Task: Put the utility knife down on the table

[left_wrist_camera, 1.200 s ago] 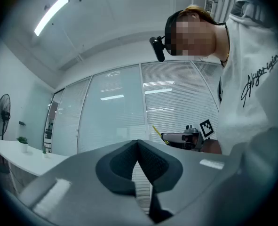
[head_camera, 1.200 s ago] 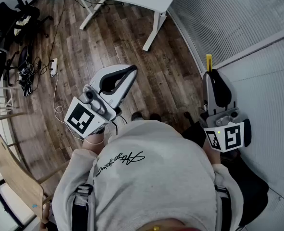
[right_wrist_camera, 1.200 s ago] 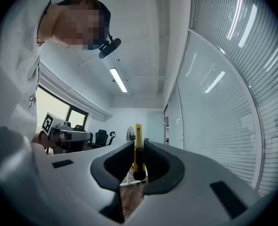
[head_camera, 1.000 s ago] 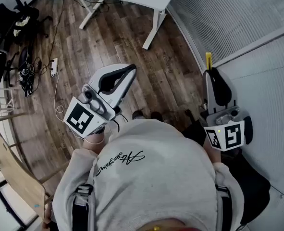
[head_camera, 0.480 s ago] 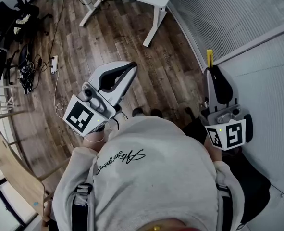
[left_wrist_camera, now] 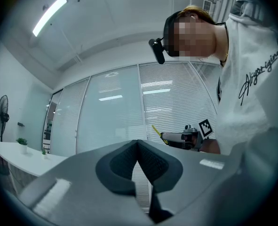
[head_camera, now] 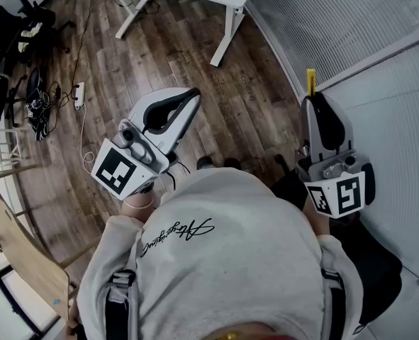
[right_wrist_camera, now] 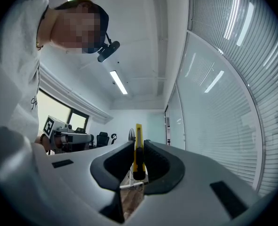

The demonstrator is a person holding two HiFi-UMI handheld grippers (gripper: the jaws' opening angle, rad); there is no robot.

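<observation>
Floor (head_camera: 195, 55) lies below our right tool (head_camera: 315, 99) gripping the utility knife (head_camera: 310, 82); release here would drop it. Our left tool (head_camera: 192, 95) sits clenched.

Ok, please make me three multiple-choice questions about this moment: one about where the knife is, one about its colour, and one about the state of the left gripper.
1. Where is the utility knife?
A. lying on the wooden floor
B. between the jaws of the right gripper
C. on the white table

2. What colour is the utility knife's body?
A. red
B. blue
C. yellow

3. How do the jaws of the left gripper stand?
A. together, with nothing between them
B. wide apart
C. closed on the utility knife

Answers:
1 B: the right gripper view shows the pads pressing on it from both sides.
2 C: the head view and the right gripper view both show a yellow strip sticking out past the jaws.
3 A: the left gripper view shows the two pads meeting, with nothing between them.
</observation>
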